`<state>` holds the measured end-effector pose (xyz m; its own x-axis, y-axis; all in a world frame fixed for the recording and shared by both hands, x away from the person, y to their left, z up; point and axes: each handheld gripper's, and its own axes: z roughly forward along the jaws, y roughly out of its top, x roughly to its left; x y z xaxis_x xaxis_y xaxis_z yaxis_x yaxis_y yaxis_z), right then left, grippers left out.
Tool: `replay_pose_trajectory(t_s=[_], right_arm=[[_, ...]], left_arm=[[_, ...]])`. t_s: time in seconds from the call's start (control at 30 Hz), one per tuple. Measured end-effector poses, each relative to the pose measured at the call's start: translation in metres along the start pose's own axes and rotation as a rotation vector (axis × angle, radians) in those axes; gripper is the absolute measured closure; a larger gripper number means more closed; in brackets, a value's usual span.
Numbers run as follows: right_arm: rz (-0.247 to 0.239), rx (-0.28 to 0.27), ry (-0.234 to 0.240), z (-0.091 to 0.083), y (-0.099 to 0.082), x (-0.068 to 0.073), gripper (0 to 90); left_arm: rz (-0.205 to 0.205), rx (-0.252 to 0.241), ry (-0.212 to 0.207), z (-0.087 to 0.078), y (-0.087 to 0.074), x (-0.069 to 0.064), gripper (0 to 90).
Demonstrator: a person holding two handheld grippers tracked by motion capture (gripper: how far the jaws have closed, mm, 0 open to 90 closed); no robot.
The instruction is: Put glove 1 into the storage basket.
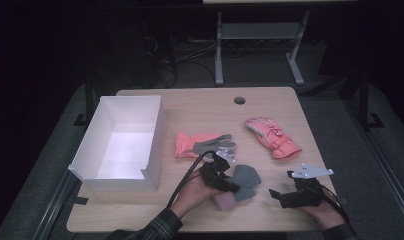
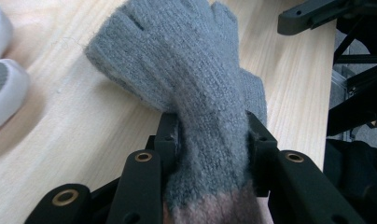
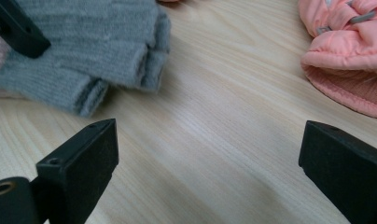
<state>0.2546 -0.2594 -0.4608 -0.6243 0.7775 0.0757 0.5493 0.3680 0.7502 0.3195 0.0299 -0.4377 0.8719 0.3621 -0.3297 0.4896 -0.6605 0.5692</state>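
Left gripper [image 2: 210,140] pinching grey knit glove [image 2: 191,70] near pink cuff, glove lying at near table edge, wool bunching between jaws. Right gripper [image 3: 210,158] hovering just right of it, jaws spread wide, holding nothing. Judging: sorting just starting, first glove gripped, not lifted. Beyond: orange glove with grey rubbery fingers [image 1: 200,144], flat, mid-table. Farther right: puffy pink ski glove [image 1: 272,137], padded, well apart. Left: white cardboard box [image 1: 90,150], rectangular, nothing inside. Pale wood-grain table [image 1: 200,105].

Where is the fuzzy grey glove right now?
The grey glove lies at the near edge of the table in the high view, pinched between the left gripper fingers, just in front of the orange and grey glove.
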Motion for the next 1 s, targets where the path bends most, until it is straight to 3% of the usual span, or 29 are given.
replay_pose_trajectory(t_s=[0.4, 0.87, 1.0], right_arm=[[0.000, 0.007, -0.002, 0.002, 0.000, 0.001, 4.8], [-0.005, 0.019, 0.002, 0.005, -0.001, 0.002, 4.8], [-0.010, 0.021, 0.003, 0.005, -0.001, 0.002, 4.8]], left_arm=[[0.001, -0.028, 0.010, -0.031, 0.007, -0.002, 64.9], [-0.033, -0.086, 0.068, -0.087, 0.019, 0.003, 64.8], [-0.026, -0.099, 0.091, -0.103, 0.022, 0.004, 64.8]])
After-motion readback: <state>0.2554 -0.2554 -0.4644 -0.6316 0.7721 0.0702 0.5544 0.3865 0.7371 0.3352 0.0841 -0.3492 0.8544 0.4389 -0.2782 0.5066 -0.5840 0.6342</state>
